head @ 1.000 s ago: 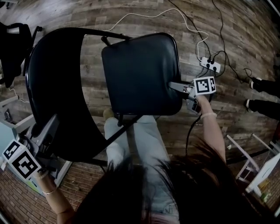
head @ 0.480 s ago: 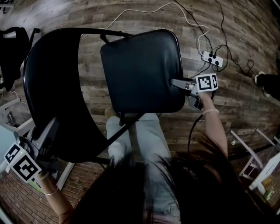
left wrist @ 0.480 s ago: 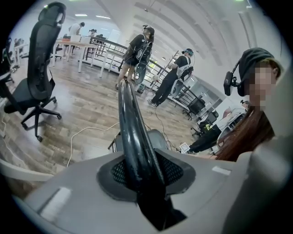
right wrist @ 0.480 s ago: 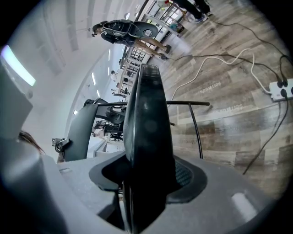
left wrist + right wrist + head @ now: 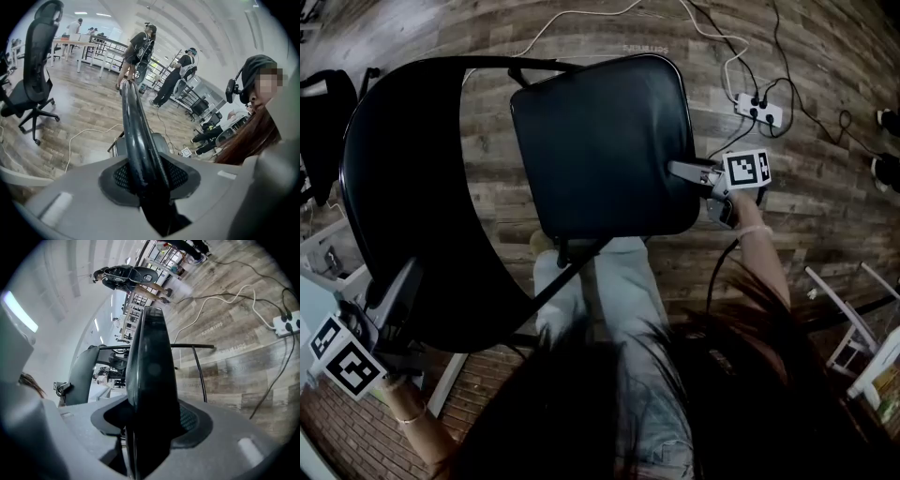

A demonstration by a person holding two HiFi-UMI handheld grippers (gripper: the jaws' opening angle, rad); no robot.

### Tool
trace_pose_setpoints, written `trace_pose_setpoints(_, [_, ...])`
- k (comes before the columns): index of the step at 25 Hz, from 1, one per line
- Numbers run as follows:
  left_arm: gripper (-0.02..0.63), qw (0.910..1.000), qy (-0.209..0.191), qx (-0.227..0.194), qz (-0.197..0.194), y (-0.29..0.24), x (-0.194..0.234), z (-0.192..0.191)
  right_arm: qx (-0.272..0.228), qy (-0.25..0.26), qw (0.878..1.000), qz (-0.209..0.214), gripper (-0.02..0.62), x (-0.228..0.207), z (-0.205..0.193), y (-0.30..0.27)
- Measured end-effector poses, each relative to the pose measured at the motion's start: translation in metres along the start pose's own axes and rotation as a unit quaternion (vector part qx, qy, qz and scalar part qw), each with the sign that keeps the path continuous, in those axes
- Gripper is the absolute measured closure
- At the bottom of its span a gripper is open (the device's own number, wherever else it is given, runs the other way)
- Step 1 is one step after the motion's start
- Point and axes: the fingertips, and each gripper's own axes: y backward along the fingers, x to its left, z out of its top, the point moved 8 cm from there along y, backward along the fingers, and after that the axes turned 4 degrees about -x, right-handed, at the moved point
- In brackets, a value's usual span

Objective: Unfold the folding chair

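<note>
Slightly higher in the head view than a second ago sit the seat [image 5: 609, 131] and the one white power strip [image 5: 759, 111] at upper right. One folding chair [image 5: 567, 255] fills the frame's centre on the wood floor [image 5: 787, 216], its backrest [image 5: 403, 187] curving down the left. Two grippers hold it. The left gripper [image 5: 411, 274], at lower left, is clamped narrowly on the backrest's rim. The right gripper [image 5: 677, 171], at centre right, is clamped wider on the seat's edge.

Dark hair [image 5: 609, 412] hides the chair's [image 5: 516, 64] lower legs. The backrest [image 5: 403, 187] covers the left gripper's [image 5: 401, 291] lower jaw; the seat [image 5: 600, 141] covers the right gripper's [image 5: 689, 173]. An office chair [image 5: 323, 112] is cut off at left.
</note>
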Motion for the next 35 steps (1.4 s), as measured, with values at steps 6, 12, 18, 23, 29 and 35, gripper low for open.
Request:
trace_pose_setpoints(6, [0.494,0.9999,-0.006,0.009,0.0,-0.009,-0.012,0.002,-0.007,-0.011,1.0,-0.013,0.341,-0.014,-0.005,0.007])
trace_pose_setpoints(12, [0.495,0.9999,-0.002,0.01,0.004,-0.015,-0.018,0.0,-0.01,-0.02,1.0,-0.016,0.341,-0.026,-0.008,0.011])
trace_pose_setpoints(18, [0.497,0.9999,-0.001,0.011,0.004,-0.019,-0.02,-0.001,-0.016,-0.022,1.0,-0.001,0.337,-0.032,-0.009,0.01])
trace_pose_setpoints(23, [0.499,0.9999,0.002,0.012,0.003,-0.021,-0.017,-0.002,-0.027,-0.027,0.998,0.04,0.336,-0.032,-0.012,0.004])
trace_pose_setpoints(29, [0.506,0.9999,0.008,0.012,0.001,-0.023,-0.009,-0.007,-0.033,-0.037,0.999,0.015,0.33,-0.046,-0.019,0.009])
trace_pose_setpoints(35, [0.508,0.9999,0.006,0.013,-0.001,-0.025,-0.002,-0.008,-0.044,-0.036,0.998,0.035,0.328,-0.049,-0.021,0.006])
